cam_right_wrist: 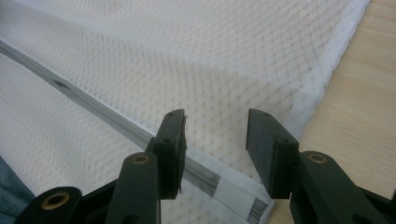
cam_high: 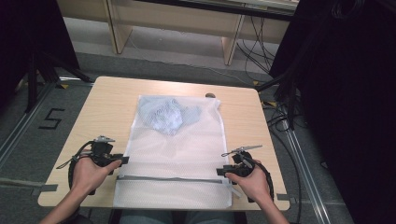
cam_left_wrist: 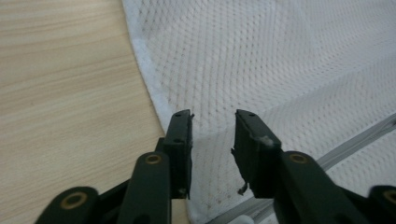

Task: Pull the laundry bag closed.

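— Black jaws of the left gripper (cam_left_wrist: 212, 140) stand apart over the left edge of the mesh laundry bag (cam_left_wrist: 261, 60), nothing between them; what is the right one doing?

— Much the same; the right gripper (cam_right_wrist: 215, 140) has its jaws wide, poised above the bag's right edge near the grey zipper (cam_right_wrist: 93, 109), holding nothing.

— And where does the bag lie?

— Flat on the bench (cam_high: 107, 100), its near end overhanging the front edge; a bundle of pale blue cloth (cam_high: 168, 114) sits inside at the far end.

— How should the step go?

— Probably a grasp on each side edge; each gripper should come down square so the jaws close on the hem, both layers at once, level with each other, or the bag may twist.

— The count?

— One bag, one zipper, one bundle, two grippers, two hands.
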